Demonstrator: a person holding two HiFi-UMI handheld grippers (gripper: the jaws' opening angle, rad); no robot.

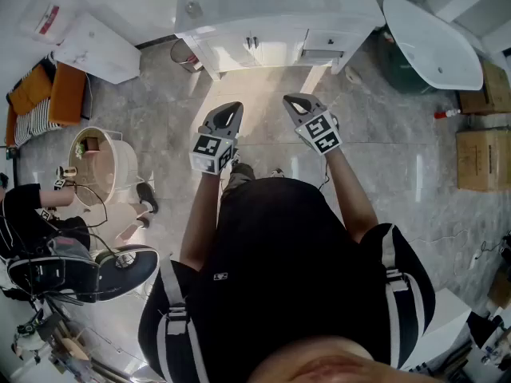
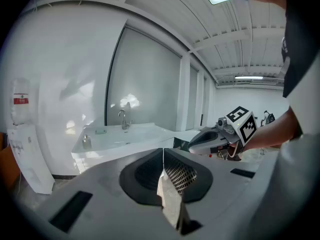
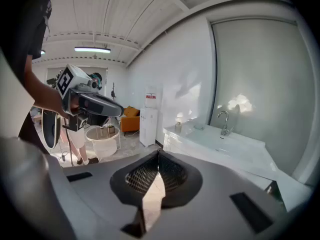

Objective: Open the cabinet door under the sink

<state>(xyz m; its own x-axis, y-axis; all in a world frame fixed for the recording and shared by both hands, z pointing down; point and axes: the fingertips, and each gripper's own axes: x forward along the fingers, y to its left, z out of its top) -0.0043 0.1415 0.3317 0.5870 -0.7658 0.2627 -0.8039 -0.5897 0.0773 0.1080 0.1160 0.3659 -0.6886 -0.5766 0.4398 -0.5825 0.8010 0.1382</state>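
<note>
Standing back from the sink [image 1: 319, 10], we hold the left hand-held gripper [image 1: 230, 107] and right hand-held gripper [image 1: 294, 100] clenched and empty, well short of the cabinet door [image 1: 231, 53] below it.

Head view: looks steeply down from above the person's shoulders, with the white sink cabinet with paired doors [image 1: 267, 50] at top centre, well off.

Left gripper view: rides low, close behind the grey left gripper [image 2: 163, 151], and faces along its jaws to that cabinet, left of centre.

Right gripper view: sits likewise behind the grey right gripper [image 3: 158, 153], with the cabinet right of centre.

Both gripper views: share the basin top and chrome tap [image 2: 122, 119], and catch the opposite gripper near the frame's side.
</note>
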